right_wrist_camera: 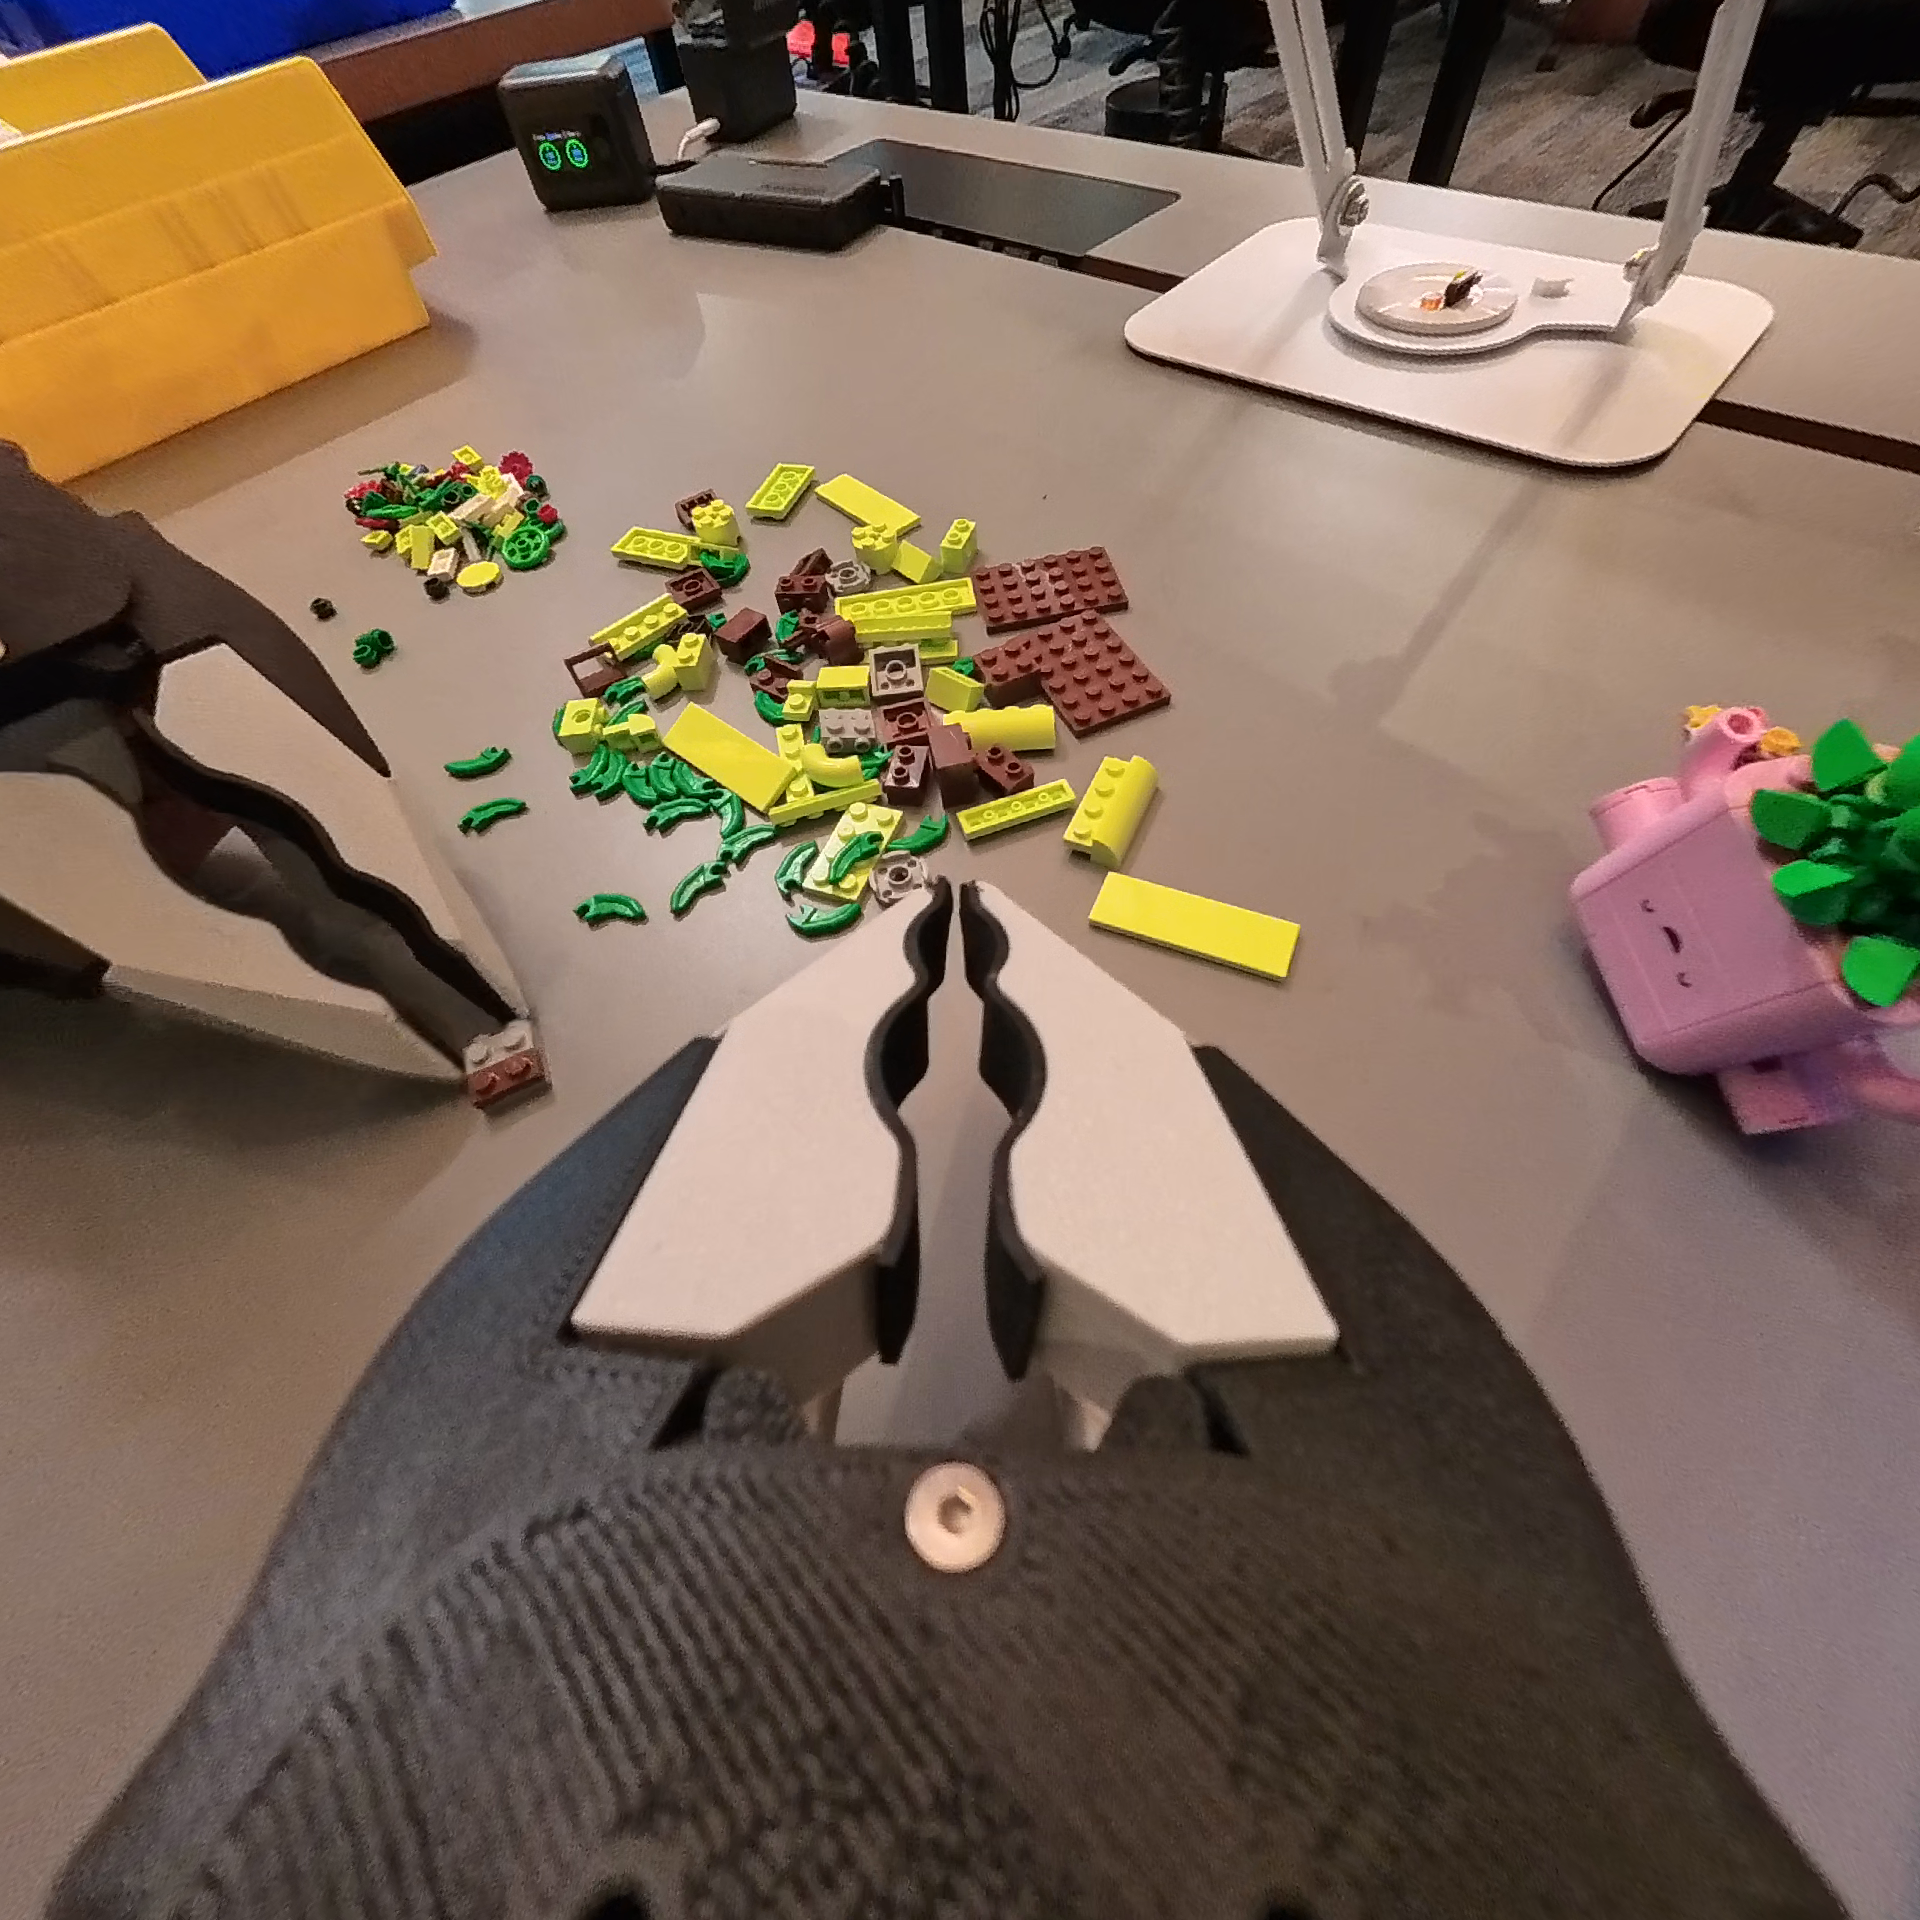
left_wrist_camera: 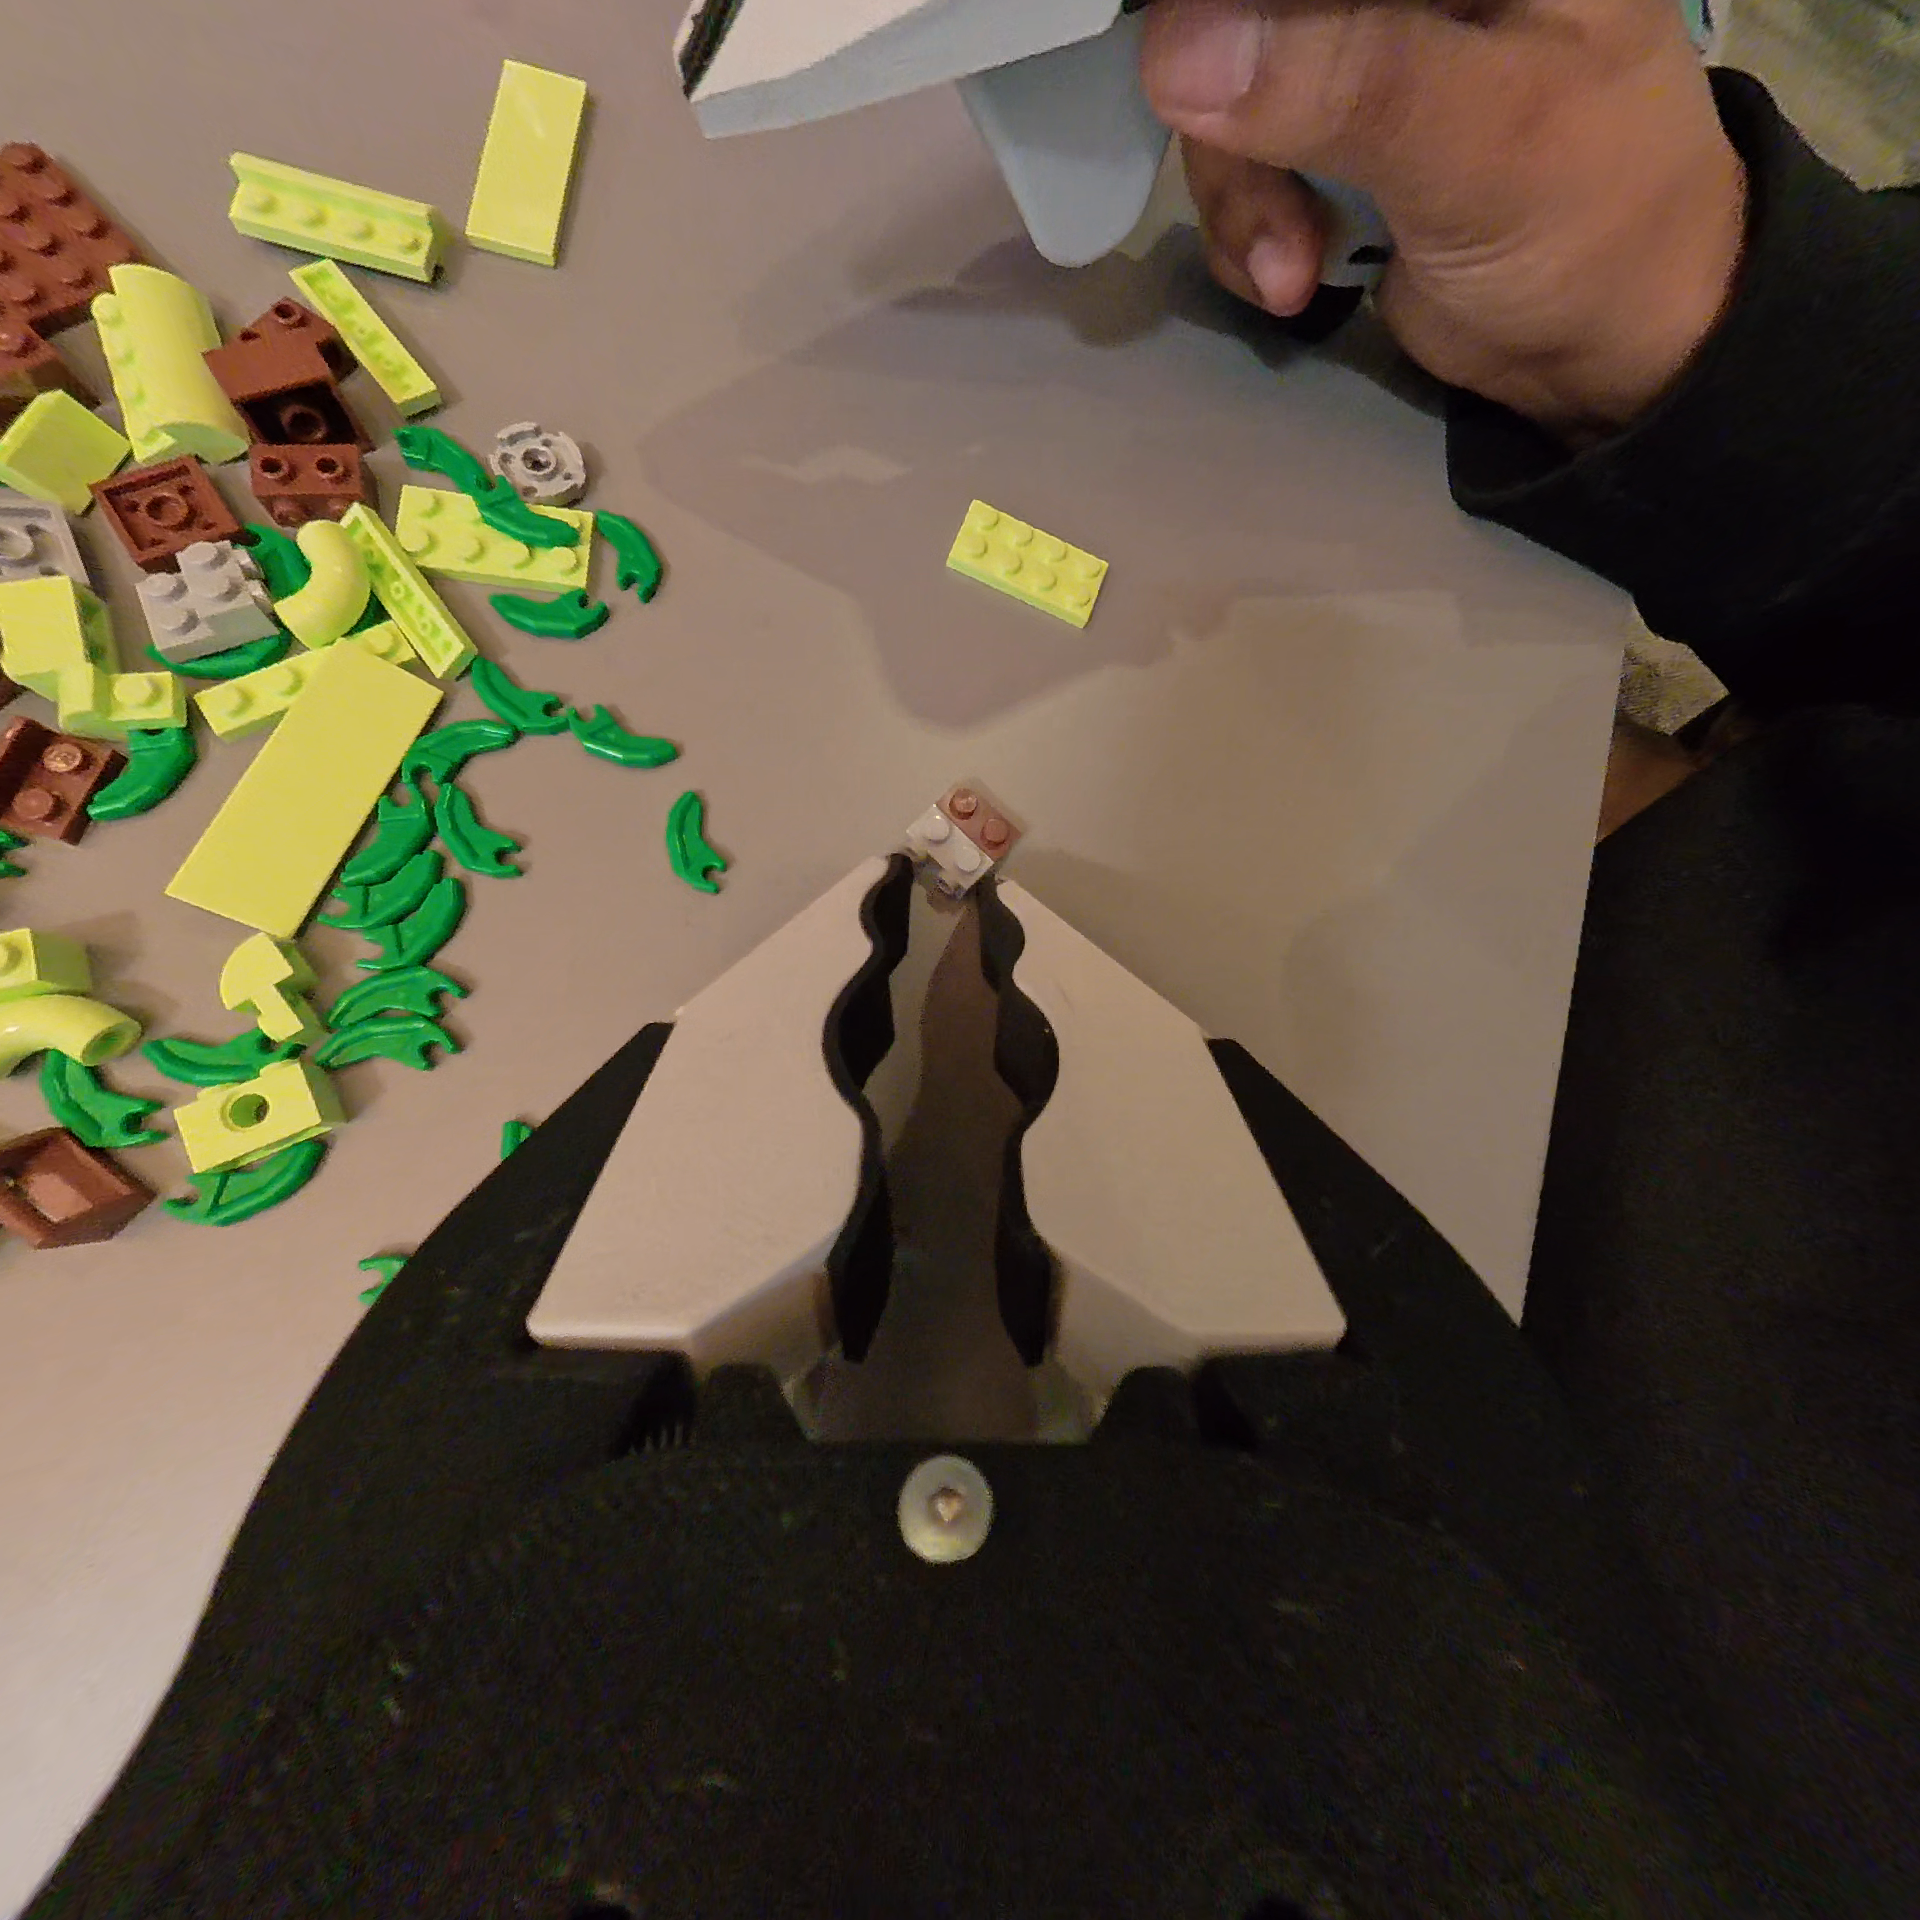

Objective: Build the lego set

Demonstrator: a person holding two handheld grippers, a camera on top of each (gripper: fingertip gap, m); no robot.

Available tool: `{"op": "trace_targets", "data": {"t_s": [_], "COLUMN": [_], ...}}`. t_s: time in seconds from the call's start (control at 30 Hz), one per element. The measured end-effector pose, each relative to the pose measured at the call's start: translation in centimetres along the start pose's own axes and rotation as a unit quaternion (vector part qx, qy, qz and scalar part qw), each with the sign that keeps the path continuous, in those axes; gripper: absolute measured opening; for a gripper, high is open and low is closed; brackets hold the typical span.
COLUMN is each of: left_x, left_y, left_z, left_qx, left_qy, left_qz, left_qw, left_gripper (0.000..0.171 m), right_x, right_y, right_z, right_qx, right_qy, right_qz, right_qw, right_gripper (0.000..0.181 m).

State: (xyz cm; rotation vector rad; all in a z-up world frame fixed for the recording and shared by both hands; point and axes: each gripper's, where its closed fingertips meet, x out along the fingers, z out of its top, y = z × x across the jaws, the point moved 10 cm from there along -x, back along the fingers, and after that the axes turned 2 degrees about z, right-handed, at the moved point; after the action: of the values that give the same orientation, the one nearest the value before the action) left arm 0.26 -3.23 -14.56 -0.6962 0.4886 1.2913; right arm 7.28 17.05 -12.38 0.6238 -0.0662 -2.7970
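Observation:
My left gripper (left_wrist_camera: 951,878) is shut on a small grey-and-brown brick stack (left_wrist_camera: 964,836), which it holds at the table surface near the right edge. The same gripper (right_wrist_camera: 499,1029) and stack (right_wrist_camera: 507,1062) show at the left of the right wrist view. My right gripper (right_wrist_camera: 956,896) is shut and empty, and its tips hover by the near edge of the loose brick pile (right_wrist_camera: 831,707), next to a small grey round piece (right_wrist_camera: 899,878). A lime 2x4 plate (left_wrist_camera: 1027,562) lies alone beyond my left gripper. A lime flat tile (right_wrist_camera: 1193,925) lies right of my right gripper's tips.
A pile of lime, brown, grey and green pieces (left_wrist_camera: 291,623) covers the left. A smaller heap of tiny pieces (right_wrist_camera: 457,520) lies farther back. A pink brick model with green leaves (right_wrist_camera: 1745,935) sits on the right. Yellow bins (right_wrist_camera: 187,270) and a white stand base (right_wrist_camera: 1455,343) are at the back. A hand (left_wrist_camera: 1455,208) holds the other gripper. About 12 centimetres separates my left fingertips from my right. It is some 7 centimetres from my right tips to the lime flat tile (right_wrist_camera: 1193,925). Seen from the left wrist view (left_wrist_camera: 529,156) as well. My left gripper's tips are some 7 centimetres from the lime 2x4 plate (left_wrist_camera: 1027,562).

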Motion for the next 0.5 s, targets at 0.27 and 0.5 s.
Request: {"op": "trace_targets", "data": {"t_s": [0.27,0.5], "left_x": [0.05,0.05], "left_y": [-0.06,-0.07], "left_z": [-0.01,-0.03], "left_qx": [0.003,0.001], "left_qy": [0.002,0.002], "left_qz": [-0.01,-0.023], "left_qw": [1.0,1.0], "left_gripper": [0.006,0.009], "right_x": [0.13,0.24], "right_y": [0.01,0.02], "right_z": [-0.03,-0.05], "right_qx": [0.0,0.0], "right_qy": [0.006,0.011], "right_qz": [0.002,0.001], "right_qw": [1.0,1.0], "right_gripper": [0.001,0.001]}}
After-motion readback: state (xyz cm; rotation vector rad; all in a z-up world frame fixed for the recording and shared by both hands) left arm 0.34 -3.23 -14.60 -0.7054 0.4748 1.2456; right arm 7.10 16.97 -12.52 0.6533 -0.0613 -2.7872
